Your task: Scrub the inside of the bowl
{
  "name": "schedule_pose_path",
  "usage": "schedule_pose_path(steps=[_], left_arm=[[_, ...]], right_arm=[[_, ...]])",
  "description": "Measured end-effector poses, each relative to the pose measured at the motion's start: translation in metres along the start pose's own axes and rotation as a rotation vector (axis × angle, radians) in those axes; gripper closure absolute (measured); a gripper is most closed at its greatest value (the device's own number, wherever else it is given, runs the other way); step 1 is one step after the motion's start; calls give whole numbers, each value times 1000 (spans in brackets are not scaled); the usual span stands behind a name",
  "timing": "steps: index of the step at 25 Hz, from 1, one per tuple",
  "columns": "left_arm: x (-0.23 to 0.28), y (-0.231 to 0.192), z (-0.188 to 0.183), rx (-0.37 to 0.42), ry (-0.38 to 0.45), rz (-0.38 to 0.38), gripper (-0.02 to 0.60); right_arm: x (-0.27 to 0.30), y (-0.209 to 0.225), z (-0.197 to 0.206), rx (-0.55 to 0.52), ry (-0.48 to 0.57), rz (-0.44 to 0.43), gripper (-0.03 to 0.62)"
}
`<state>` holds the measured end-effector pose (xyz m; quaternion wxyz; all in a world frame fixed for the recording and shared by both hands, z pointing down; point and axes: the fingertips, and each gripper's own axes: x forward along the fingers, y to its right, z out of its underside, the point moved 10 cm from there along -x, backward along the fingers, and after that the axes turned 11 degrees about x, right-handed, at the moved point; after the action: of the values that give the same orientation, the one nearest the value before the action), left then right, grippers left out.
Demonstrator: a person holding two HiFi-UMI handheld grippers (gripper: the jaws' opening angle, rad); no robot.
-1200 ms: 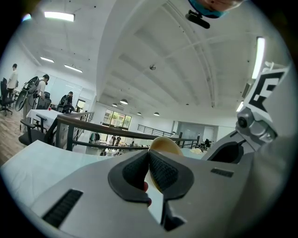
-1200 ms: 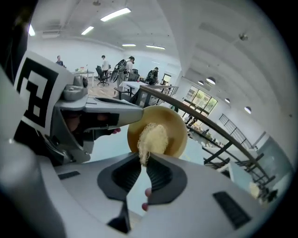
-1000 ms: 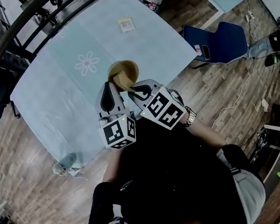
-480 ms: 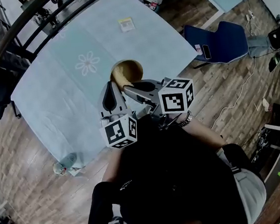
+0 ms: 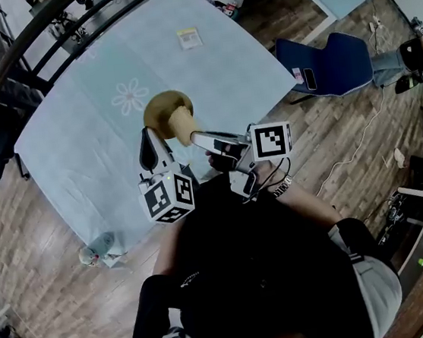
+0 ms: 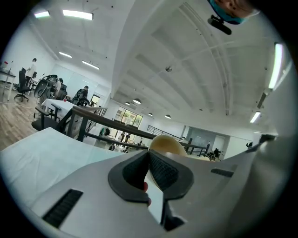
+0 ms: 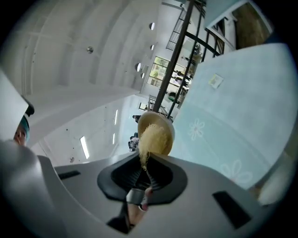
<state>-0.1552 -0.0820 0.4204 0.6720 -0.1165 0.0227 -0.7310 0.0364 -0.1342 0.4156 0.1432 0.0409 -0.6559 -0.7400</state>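
Bowl [image 5: 160, 108]: tan, tipped up on its edge over the pale blue tablecloth [image 5: 79, 150], near the table edge closest to you. No view shows whether its underside touches the cloth. Its opening faces your right gripper [image 5: 195, 137].

Left gripper [image 5: 147, 145]: your left gripper view shows both ribbed pads [image 6: 163, 171] closed on the bowl's wall at the rim, one pad on each side, with the rounded body of the bowl rising just beyond the tips. This grip holds the bowl.

Right gripper: your right gripper view shows the jaws pinching a yellow fibrous scrub pad [image 7: 152, 139]. The pad's narrow end is caught between the pads. Its wider end reaches into the bowl and lies against the inner surface. In the head view the scrub pad sits at the bowl's lower right rim, between the two grippers.

Position of tools: the left gripper comes at the bowl from below-left and the right gripper from the right. Their marker cubes [image 5: 168, 199] stand close in front of your body.

Surroundings: a white flower print [image 5: 131, 96] lies on the cloth just beyond the bowl. A small card [image 5: 191, 37] lies well apart near the far edge. A blue chair [image 5: 336, 61] stands on the wood floor to your right.
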Motion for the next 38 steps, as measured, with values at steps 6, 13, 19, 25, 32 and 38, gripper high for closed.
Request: schedule_pose_path(steps=[6,13,19,25,32,38], left_arm=[[-4,9,-1,40,22,32,565],[-4,19,3,72,7,92,565],[-5,27,4,102,-9,136,565],[0,31,12,80,-44,170,565],[11,21,33,23,-149,147,565],[30,0,74,-84,-317,139,565]], right_arm=[[-1,17,-1,205,78,116,553],[0,1,-16,-108,128,234,553],[5,-19,-17,-464,74,314,553],[15,-26,-3,-698,-67,307,553],[14,-9,9,-649,-136,309,553],[5,1,15,-598,-88,345,553]])
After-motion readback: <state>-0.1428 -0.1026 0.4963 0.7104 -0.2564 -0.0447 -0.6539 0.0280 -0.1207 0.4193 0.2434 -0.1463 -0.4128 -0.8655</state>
